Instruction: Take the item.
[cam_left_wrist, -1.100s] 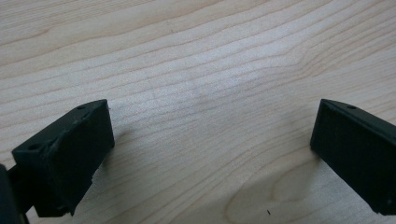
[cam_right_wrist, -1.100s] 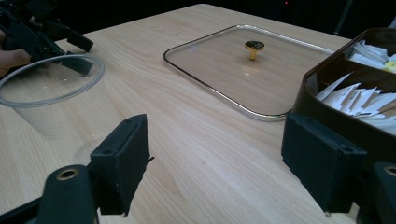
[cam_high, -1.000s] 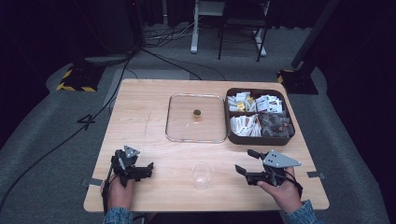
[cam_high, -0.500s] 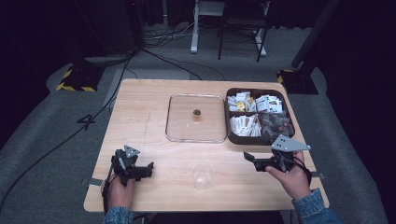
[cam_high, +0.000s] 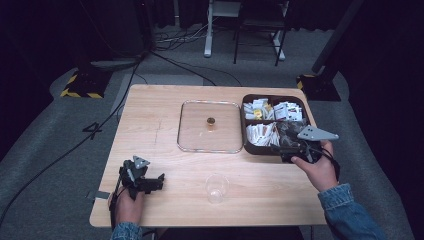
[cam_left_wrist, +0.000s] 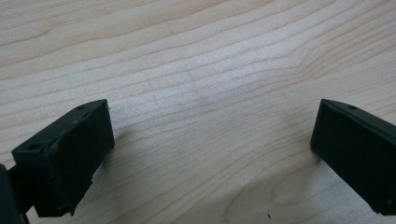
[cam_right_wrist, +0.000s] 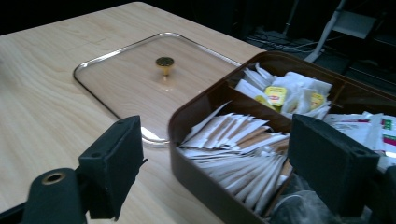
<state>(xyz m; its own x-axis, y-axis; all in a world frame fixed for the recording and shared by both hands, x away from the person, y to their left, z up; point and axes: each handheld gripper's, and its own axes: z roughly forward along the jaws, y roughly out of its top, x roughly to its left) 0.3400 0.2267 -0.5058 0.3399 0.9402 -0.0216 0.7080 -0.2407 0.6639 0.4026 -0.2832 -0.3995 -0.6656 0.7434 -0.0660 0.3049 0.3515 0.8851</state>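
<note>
Brown compartmented box (cam_right_wrist: 196, 184) holds white packets (cam_right_wrist: 233, 144), possibly sugar sachets

Pale matt wood table (cam_high: 160, 125); glossy clear glass lid (cam_high: 200, 135); glossy brown box (cam_right_wrist: 196, 121).

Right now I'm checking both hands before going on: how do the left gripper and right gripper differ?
The left gripper lies low at the table's near left corner, over bare wood; the right gripper is at the brown box's near edge, jaws either side of the white packets. The left points right, the right points left. Both are open and hold nothing.
</note>
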